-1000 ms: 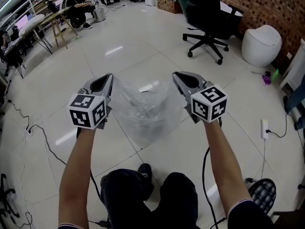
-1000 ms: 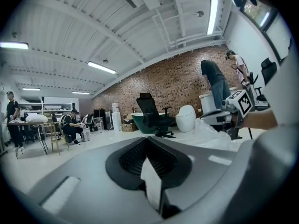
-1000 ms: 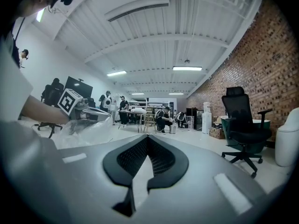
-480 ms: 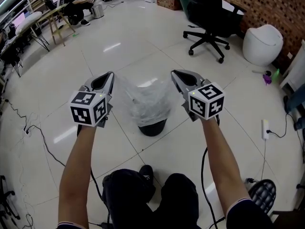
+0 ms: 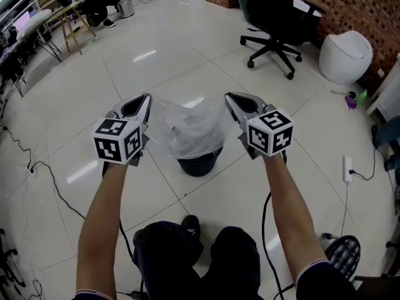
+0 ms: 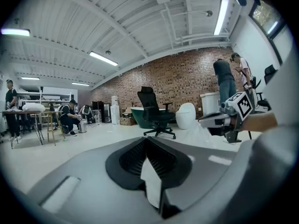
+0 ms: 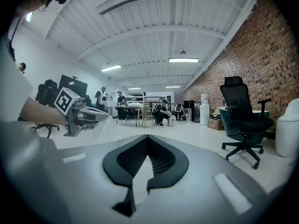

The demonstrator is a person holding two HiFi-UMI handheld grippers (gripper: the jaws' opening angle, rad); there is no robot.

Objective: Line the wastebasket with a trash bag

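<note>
A clear plastic trash bag (image 5: 190,130) hangs stretched between my two grippers, over a small black wastebasket (image 5: 199,165) on the tiled floor. Its lower end sits at the basket's mouth. My left gripper (image 5: 145,97) is shut on the bag's left rim, and my right gripper (image 5: 229,96) is shut on its right rim. In the left gripper view a strip of film (image 6: 152,185) shows pinched between the shut jaws, with the right gripper (image 6: 219,120) opposite. The right gripper view likewise shows pinched film (image 7: 138,183), and the left gripper (image 7: 93,115) beyond the bag (image 7: 100,129).
A black office chair (image 5: 275,24) and a white rounded bin (image 5: 345,56) stand at the back right by the brick wall. Cables (image 5: 44,167) trail on the floor at left, with a power strip (image 5: 345,167) at right. Seated people (image 5: 94,5) are far back left.
Both grippers have come down a little with the bag. The black wastebasket, hidden behind the bag at first, now shows under it, with the bag's bottom at its mouth.
</note>
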